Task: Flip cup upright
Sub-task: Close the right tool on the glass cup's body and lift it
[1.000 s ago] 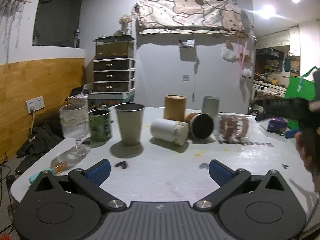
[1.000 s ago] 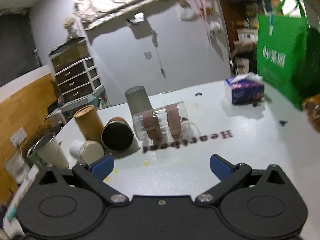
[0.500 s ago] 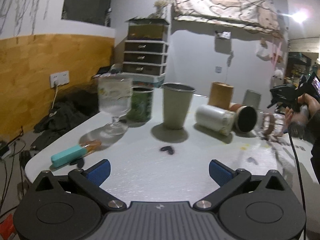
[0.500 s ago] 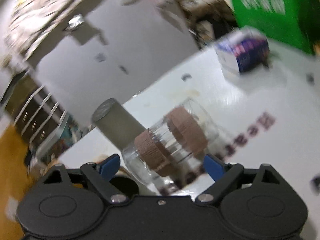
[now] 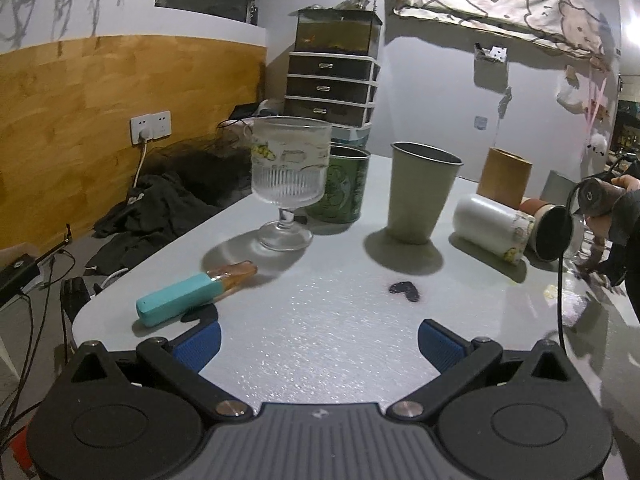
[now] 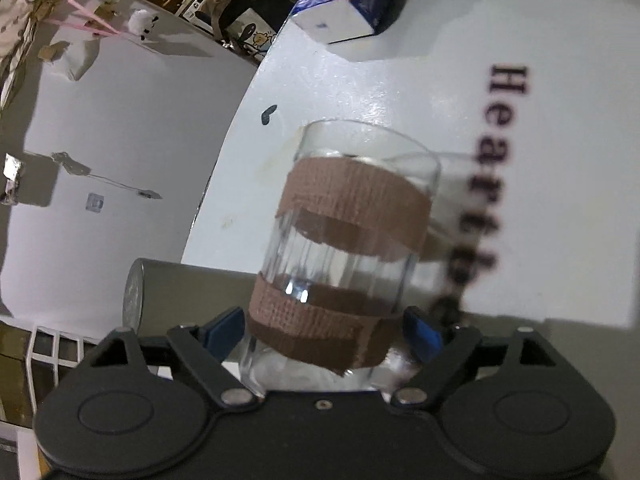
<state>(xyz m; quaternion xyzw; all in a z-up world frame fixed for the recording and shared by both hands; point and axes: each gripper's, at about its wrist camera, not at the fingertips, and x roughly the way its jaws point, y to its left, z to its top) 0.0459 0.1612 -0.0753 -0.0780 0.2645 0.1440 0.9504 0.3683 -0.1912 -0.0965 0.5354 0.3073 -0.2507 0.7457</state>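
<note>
A clear glass cup (image 6: 344, 256) with two brown tape bands lies on its side on the white table (image 6: 360, 88). It sits between the blue pads of my right gripper (image 6: 322, 330), base end nearest the camera. The jaws stand wide, with the pads at or near the lower tape band; whether they touch it is unclear. The view is rolled about a quarter turn. My left gripper (image 5: 318, 342) is open and empty, low over the table's near-left part. In the left wrist view the hand with the right gripper (image 5: 600, 200) shows at the far right edge.
A stemmed glass (image 5: 290, 180), green can (image 5: 344, 184), metal tumbler (image 5: 420, 192), lying white cup (image 5: 490, 228), lying dark-mouthed cup (image 5: 554, 232) and cardboard tube (image 5: 504, 176) line the table. A teal-capped bottle (image 5: 192, 294) lies near left. A grey cup (image 6: 192, 292) and tissue box (image 6: 352, 4) flank the glass.
My right gripper has rolled about a quarter turn and moved onto the taped glass, which now sits between its pads. My left gripper has swung left and drawn back toward the table's near-left edge.
</note>
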